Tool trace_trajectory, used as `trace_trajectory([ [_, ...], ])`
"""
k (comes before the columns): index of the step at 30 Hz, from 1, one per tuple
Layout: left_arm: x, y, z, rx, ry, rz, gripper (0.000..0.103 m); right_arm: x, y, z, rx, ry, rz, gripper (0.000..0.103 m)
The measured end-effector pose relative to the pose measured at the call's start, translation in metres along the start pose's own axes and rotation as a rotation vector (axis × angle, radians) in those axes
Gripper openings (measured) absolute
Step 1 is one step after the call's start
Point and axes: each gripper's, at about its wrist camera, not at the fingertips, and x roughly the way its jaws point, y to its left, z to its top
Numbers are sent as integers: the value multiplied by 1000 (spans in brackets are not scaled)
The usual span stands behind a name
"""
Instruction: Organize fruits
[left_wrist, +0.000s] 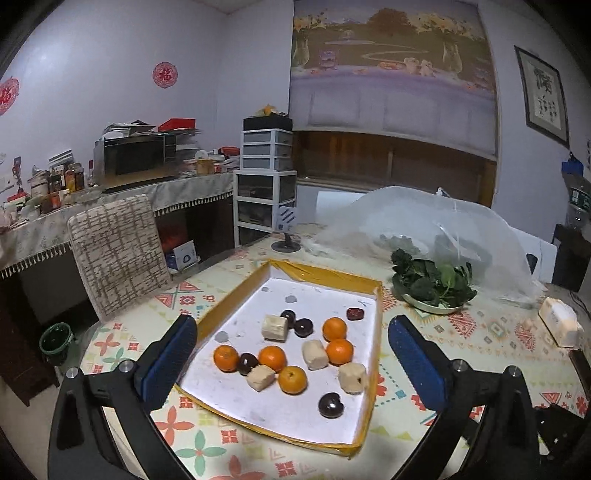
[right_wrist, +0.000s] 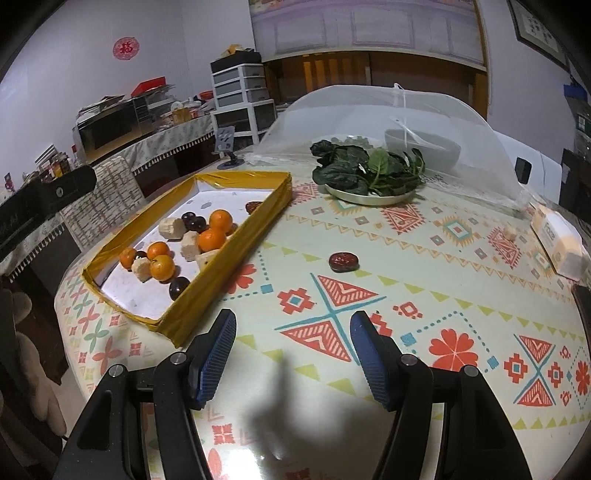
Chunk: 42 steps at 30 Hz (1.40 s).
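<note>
Left wrist view: my left claw (left_wrist: 291, 354) hangs released above the surface (left_wrist: 461, 343), its blue pads spread wide with nothing between them. Between them I look down into the tray (left_wrist: 325, 275) — a shallow white-floored box with yellow taped walls. Inside it I count five oranges; the nearest orange (left_wrist: 292, 379) sits at about 6 o'clock of the cluster, touching a pale chunk (left_wrist: 260, 376) at its 9 o'clock. Three more pale chunks lie among the oranges. Dark round fruits are scattered through the pile, one dark fruit (left_wrist: 331, 405) lying alone toward 5 o'clock near the tray's front wall. A small red date (left_wrist: 355, 313) rests at 1 o'clock, close to the right wall.

From the right wrist view, my right claw (right_wrist: 293, 350) is also released and empty, held over the patterned cloth. At 12 o'clock from it, well apart, a lone red fruit (right_wrist: 343, 261) lies on the cloth outside the tray. The tray sits at 10 o'clock. Farther off at 12 o'clock, a plate of greens (right_wrist: 369, 173) stands at the edge of a mesh food cover (right_wrist: 369, 107). A white packet (right_wrist: 559, 236) lies at 2 o'clock near the surface's rim.
</note>
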Motion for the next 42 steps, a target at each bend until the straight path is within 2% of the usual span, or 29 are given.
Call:
trace_trajectory([
  [3, 10, -4, 1, 19, 40, -20, 103, -1, -17, 2, 44, 7, -23, 69],
  [8, 41, -24, -13, 49, 218, -152, 103, -6, -49, 3, 108, 10, -60, 69],
  [9, 43, -27, -16, 54, 231, -168, 103, -7, -54, 3, 112, 10, -71, 69],
  [11, 40, -35, -17, 74, 217, -171, 103, -6, -69, 5, 117, 17, -94, 69],
  [15, 22, -46, -8, 105, 111, -162, 103, -6, -126, 16, 143, 22, -213, 69],
  [18, 34, -60, -5, 120, 173, -259, 103, -9, -184, 33, 218, 19, -272, 69],
  [22, 67, -81, -8, 90, 338, -443, 103, 4, -255, 58, 339, 41, -253, 69],
  [24, 82, -91, -11, 67, 409, -499, 102, 17, -281, 67, 383, 59, -264, 68],
  [27, 96, -109, -13, 84, 453, -544, 91, 43, -310, 78, 426, 92, -283, 64],
  [29, 103, -120, -15, 116, 466, -556, 76, 60, -324, 81, 465, 111, -275, 60],
  [31, 112, -130, -19, 144, 508, -578, 47, 78, -334, 86, 492, 123, -264, 57],
  [33, 124, -138, -21, 150, 545, -584, 44, 91, -338, 91, 500, 125, -256, 57],
  [42, 165, -136, -25, 77, 628, -564, 44, 130, -348, 102, 481, 174, -279, 57],
])
